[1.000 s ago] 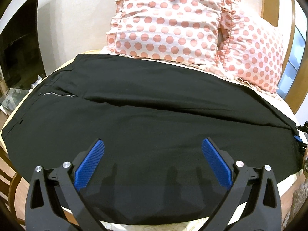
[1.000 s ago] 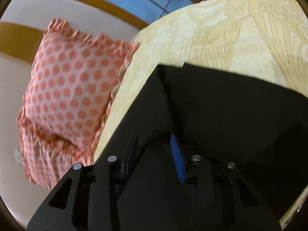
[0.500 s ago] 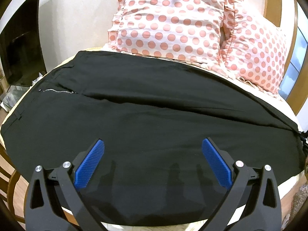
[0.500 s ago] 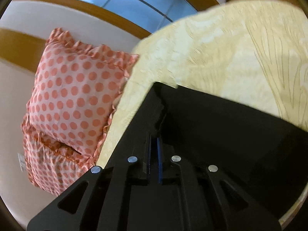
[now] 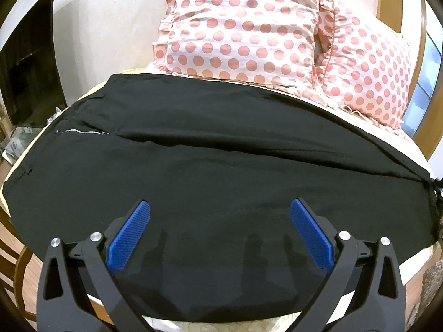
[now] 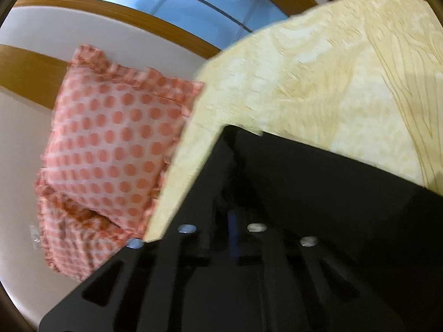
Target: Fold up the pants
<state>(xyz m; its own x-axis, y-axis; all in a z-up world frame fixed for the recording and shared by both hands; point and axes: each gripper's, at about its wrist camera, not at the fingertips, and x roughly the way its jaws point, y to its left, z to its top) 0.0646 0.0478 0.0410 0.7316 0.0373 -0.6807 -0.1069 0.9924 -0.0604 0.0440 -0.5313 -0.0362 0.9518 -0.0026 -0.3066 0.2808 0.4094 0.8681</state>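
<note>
Black pants lie flat across the bed, waistband and silver zipper at the left, leg ends at the right. My left gripper is wide open and empty, hovering over the near edge of the pants. In the right wrist view my right gripper is shut on a corner of the pants at the leg end, with the fabric lifted off the yellow bedspread.
Two pink polka-dot pillows lean against the wall and headboard behind the pants; one shows in the right wrist view. A dark screen stands at the far left. A window lies beyond the bed.
My right gripper closed on the pants' leg-end corner and has begun lifting it. My left gripper stayed open and drew slightly nearer the pants.
</note>
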